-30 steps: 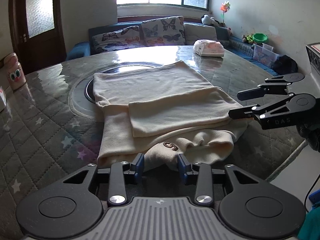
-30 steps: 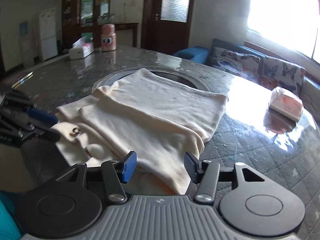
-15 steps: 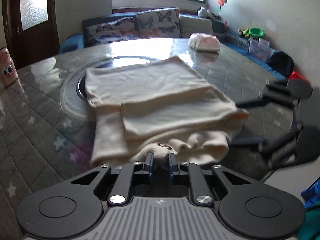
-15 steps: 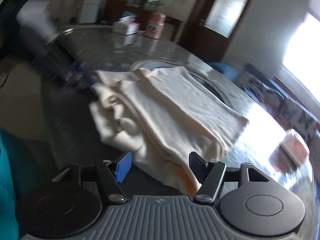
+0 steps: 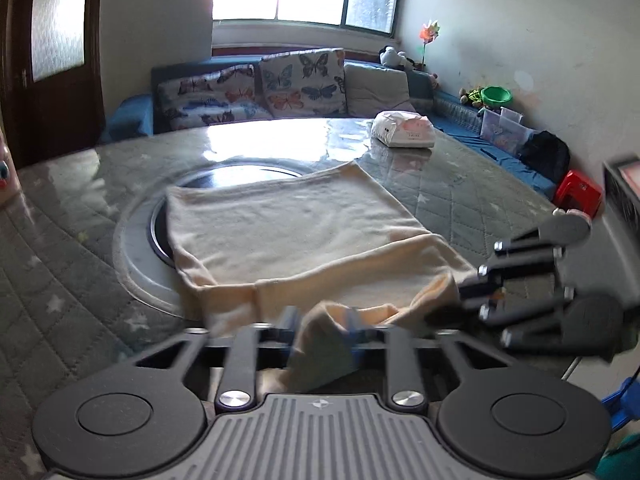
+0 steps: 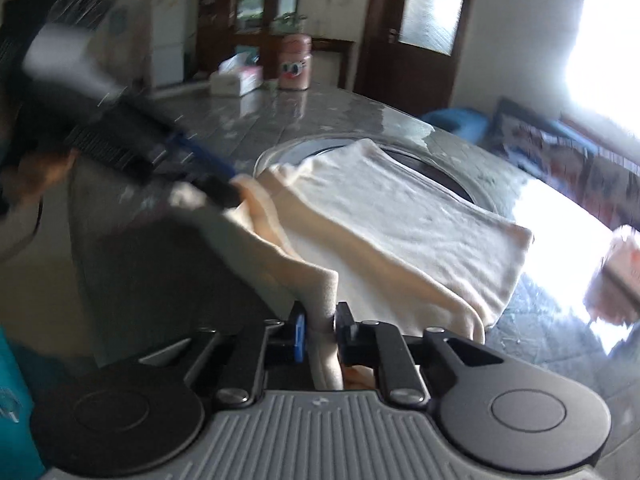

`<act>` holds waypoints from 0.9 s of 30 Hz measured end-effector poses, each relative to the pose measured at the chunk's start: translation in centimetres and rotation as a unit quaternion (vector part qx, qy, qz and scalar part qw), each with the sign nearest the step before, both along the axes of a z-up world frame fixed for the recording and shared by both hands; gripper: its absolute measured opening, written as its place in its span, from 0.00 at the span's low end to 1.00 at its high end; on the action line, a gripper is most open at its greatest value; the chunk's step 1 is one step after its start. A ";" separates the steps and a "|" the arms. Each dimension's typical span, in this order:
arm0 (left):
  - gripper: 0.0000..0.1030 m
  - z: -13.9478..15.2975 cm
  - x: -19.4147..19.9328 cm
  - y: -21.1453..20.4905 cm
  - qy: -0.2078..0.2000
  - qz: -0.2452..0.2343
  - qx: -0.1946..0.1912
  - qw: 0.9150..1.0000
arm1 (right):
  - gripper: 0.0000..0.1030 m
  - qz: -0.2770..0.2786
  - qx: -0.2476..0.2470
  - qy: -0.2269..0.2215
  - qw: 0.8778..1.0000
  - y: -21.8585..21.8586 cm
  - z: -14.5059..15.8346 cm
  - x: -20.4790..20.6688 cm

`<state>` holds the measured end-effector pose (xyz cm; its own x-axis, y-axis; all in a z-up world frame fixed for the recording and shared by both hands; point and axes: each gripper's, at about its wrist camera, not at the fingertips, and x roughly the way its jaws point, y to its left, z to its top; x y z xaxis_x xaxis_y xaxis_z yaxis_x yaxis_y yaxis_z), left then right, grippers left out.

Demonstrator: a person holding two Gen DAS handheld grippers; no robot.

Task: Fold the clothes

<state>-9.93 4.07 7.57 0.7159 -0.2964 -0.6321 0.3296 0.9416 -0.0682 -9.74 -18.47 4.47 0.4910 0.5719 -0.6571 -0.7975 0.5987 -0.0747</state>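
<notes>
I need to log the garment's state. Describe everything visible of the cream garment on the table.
The cream garment is soft, fleecy-looking knit fabric, partly folded into a rough rectangle. Its far part lies flat over the round inset in the grey quilted table. The near edge is lifted off the table and bunched: the left gripper pinches one part, the right gripper another, with the edge hanging between them.

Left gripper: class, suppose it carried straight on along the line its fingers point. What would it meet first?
The left gripper is already shut on the near edge of the cream garment, so going forward would push into the garment's folded layers spread on the table. Depth beyond that is unclear.
</notes>
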 end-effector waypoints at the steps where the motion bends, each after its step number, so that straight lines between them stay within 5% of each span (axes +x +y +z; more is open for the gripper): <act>1: 0.50 0.0 -0.5 0.1 -0.009 -0.003 0.009 1.000 | 0.12 -0.008 0.011 0.013 1.000 -0.1 0.2 0.5; 12: 0.56 -3.2 -2.2 -0.6 -0.040 -0.043 0.116 0.992 | 0.10 -0.027 0.041 0.042 0.998 -0.4 1.1 2.0; 14: 0.45 -3.7 -2.1 -0.8 -0.044 -0.046 0.130 0.989 | 0.09 -0.027 0.041 0.039 0.998 -0.3 1.1 1.9; 16: 0.22 -4.1 -2.0 -0.8 -0.042 -0.050 0.133 0.989 | 0.09 -0.028 0.043 0.034 0.998 -0.3 1.1 1.7; 18: 0.15 -4.2 -1.9 -0.7 -0.041 -0.049 0.130 0.989 | 0.08 -0.029 0.044 0.032 0.998 -0.4 1.1 1.5; 27: 0.06 -2.7 -3.7 -0.5 -0.052 -0.056 0.112 0.991 | 0.08 -0.021 0.056 0.018 0.998 -1.2 2.3 0.0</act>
<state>-13.65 3.61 4.87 0.7515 -0.2379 -0.6154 0.4267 0.8866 0.1784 -9.73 -19.64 6.75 0.4932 0.6224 -0.6077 -0.7722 0.6349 0.0236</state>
